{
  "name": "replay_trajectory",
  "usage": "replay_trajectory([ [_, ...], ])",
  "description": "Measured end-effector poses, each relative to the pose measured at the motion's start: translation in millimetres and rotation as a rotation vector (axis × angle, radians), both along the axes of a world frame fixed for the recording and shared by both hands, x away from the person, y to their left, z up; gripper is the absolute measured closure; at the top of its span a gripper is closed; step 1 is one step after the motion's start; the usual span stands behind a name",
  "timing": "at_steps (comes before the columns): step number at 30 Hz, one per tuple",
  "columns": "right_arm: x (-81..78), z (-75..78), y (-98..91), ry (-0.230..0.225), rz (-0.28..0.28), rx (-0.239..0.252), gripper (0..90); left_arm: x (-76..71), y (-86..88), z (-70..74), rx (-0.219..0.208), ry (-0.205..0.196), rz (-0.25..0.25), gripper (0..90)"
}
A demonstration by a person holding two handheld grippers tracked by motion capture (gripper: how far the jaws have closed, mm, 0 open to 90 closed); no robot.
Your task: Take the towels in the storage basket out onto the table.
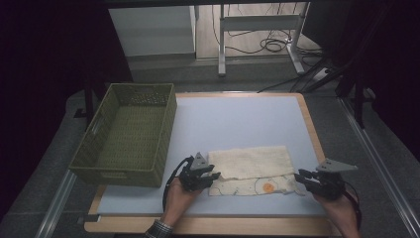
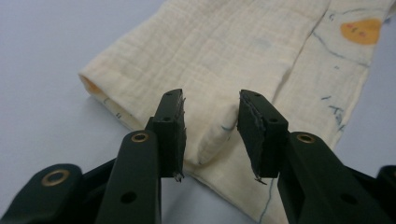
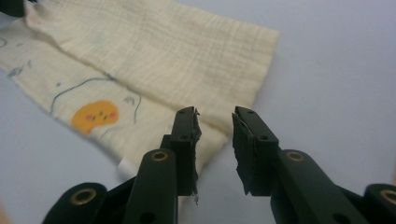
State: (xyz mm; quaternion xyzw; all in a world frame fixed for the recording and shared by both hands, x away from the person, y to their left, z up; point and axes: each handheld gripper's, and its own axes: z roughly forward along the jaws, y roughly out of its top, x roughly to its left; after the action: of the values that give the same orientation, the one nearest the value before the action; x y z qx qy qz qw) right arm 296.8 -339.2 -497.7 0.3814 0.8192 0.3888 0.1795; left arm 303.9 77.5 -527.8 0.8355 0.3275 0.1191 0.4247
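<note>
We look down on a worktop (image 1: 237,119) with a pale blue-grey surface and a light wooden edge. It stands on a grey carpeted floor (image 1: 44,168), and metal rails (image 1: 54,208) run along both its sides. Behind it we see a strip of light wooden floor (image 1: 247,29) where black cables (image 1: 270,45) lie in loops between the white metal legs of a desk frame (image 1: 257,25). A white panel (image 1: 151,29) stands at the back left. The far left and right sides are very dark.
</note>
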Motion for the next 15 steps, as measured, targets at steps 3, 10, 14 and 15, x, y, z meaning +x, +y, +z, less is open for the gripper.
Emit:
replay_trajectory([
  [3,14.3,-7.1,8.6,0.008,-0.001,-0.020,67.6,0.5,1.5,-0.8,-0.001,0.015,-0.009,62.5],
  [10,26.0,-20.7,16.1,0.012,-0.002,-0.068,84.4,2.4,-3.9,-8.1,0.041,0.034,-0.028,68.5],
  [14,23.0,-13.3,15.6,-0.006,0.001,-0.060,85.6,1.9,-4.4,-5.0,0.055,0.002,-0.026,84.9],
  [15,21.9,-10.6,14.9,-0.013,0.001,-0.054,85.7,1.2,-2.8,-2.4,0.045,-0.010,-0.021,85.6],
])
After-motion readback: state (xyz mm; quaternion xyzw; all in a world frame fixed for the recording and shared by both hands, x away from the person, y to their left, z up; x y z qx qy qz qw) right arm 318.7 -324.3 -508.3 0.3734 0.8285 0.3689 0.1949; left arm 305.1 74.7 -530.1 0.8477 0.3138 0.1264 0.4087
